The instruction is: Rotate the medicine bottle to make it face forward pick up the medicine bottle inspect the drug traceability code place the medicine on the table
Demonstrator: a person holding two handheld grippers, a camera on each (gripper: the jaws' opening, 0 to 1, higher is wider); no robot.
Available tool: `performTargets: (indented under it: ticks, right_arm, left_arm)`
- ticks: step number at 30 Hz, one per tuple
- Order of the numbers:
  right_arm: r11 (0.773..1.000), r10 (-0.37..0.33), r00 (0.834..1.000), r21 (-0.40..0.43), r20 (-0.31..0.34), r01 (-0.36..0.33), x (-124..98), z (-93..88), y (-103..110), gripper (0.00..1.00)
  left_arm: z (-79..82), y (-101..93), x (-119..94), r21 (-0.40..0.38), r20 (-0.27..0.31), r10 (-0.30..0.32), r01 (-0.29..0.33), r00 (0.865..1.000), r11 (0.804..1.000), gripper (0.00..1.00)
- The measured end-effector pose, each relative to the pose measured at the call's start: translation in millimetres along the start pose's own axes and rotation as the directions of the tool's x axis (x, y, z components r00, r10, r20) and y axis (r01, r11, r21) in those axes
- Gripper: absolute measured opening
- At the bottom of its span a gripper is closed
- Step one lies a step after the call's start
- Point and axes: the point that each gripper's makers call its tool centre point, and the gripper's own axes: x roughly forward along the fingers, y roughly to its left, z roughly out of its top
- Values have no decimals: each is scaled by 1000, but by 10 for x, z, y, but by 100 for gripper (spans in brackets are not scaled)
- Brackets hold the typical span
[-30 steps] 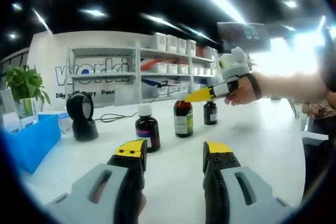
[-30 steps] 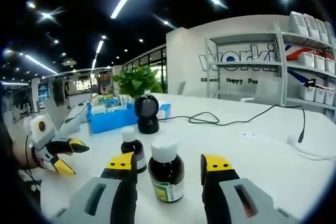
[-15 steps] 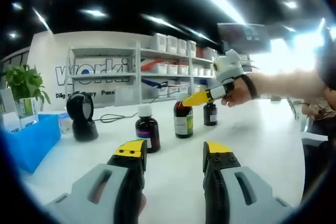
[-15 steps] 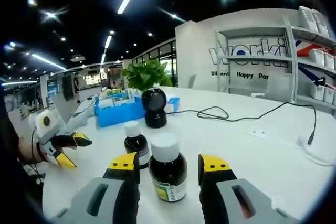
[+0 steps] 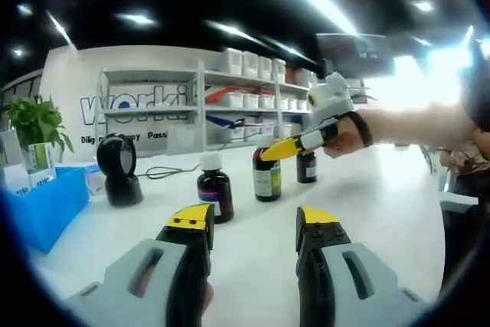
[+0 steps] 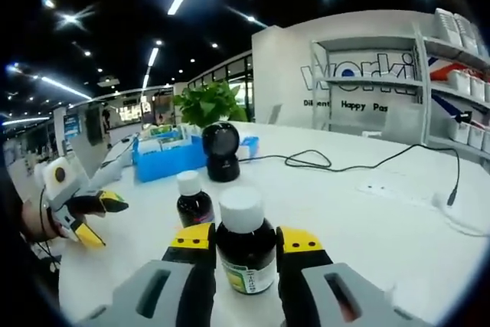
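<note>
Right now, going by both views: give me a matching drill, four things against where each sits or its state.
Things:
1. middle bottle
2. blue bin
3. black scanner
4. left gripper

Places/states:
A. standing beside the blue bin
B. between the right gripper's jaws
C. at the table's left edge, in front of the plant
D. jaws open, holding nothing

Pairs: 1-B, 2-C, 3-A, 4-D

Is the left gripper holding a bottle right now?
No, the left gripper is open over bare table, and the nearest bottle stands beyond its fingers.
</note>
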Motion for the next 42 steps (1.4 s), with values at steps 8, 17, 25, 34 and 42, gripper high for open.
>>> performTargets:
  ticks: [8, 17, 25, 34, 42]
  right_arm:
    - [996, -84, 996, 28, -9, 84, -31, -9, 41, 26]
    - [981, -186, 982, 59, -15, 187, -42, -16, 44, 26]
    - [979, -194, 981, 65, -6, 194, -42, -13, 25, 26]
    - [986, -153, 988, 71, 30, 150, -52, 6, -9, 29]
    - [988, -155, 985, 26, 77, 154, -190, 116, -6, 38]
  left_arm:
    - [0, -5, -1, 1, 0, -2, 2, 1000, 1000, 34]
    - [0, -1, -2, 1, 0, -2, 2, 1000, 1000, 34]
    - [1, -8, -4, 3, 0, -2, 2, 1000, 1000, 34]
    - [1, -6, -5, 2, 0, -1, 1, 1000, 1000, 34]
    - [-1, -16, -2, 2, -3, -1, 1, 1000, 1000, 34]
